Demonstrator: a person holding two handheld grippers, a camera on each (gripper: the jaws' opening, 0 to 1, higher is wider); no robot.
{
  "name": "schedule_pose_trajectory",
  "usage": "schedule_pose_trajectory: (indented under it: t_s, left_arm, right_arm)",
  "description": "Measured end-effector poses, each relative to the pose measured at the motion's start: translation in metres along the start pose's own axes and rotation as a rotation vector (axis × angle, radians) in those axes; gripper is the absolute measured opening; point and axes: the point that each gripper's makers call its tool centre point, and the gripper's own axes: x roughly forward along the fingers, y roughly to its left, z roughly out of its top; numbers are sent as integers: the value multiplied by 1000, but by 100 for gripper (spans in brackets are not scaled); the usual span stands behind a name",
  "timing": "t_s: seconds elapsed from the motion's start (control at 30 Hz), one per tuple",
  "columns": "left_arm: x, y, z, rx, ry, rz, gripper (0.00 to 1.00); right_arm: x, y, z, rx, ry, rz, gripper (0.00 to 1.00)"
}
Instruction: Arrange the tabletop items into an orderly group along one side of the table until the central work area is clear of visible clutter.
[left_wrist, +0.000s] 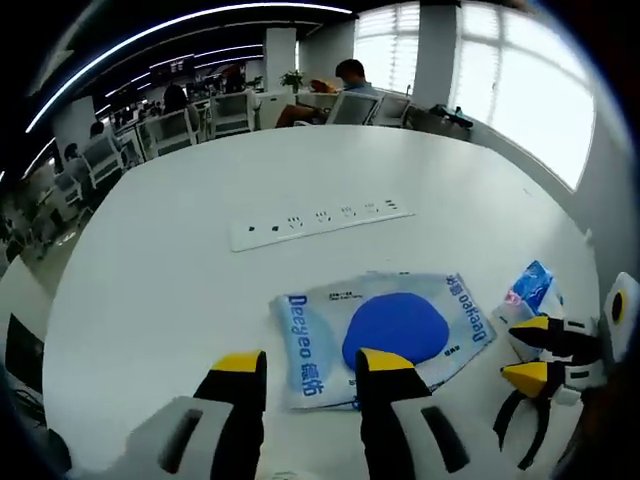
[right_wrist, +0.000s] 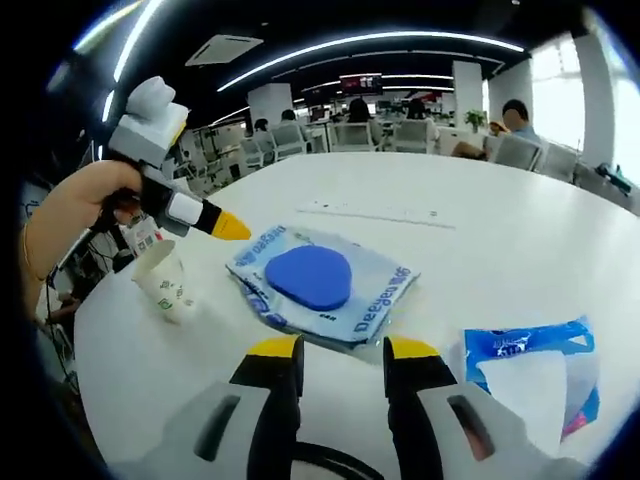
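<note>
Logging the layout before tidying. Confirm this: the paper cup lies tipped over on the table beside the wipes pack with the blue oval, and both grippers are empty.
Wrong on the cup: the right gripper view shows it standing upright beside the wipes pack. The left gripper and right gripper are indeed empty.

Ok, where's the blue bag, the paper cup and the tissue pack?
Blue bag (right_wrist: 320, 283), right gripper view, on its blue oval middle.
Paper cup (right_wrist: 165, 282), right gripper view, on its side wall.
Tissue pack (right_wrist: 530, 372), right gripper view, on its white front.
</note>
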Motion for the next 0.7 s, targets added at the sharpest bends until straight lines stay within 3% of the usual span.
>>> schedule_pose_trajectory:
  t_s: [0.13, 0.23, 0.7]
  left_arm:
    - [5, -3, 8, 6, -9, 16, 27]
    - [12, -7, 12, 13, -3, -6, 28]
    - [35, 15, -3, 4, 77, 47, 28]
  right_arm:
    - [6, -11, -3, 46, 12, -34, 29]
    - [9, -14, -5, 61, 19, -40, 29]
    - [19, -16, -9, 125, 37, -60, 27]
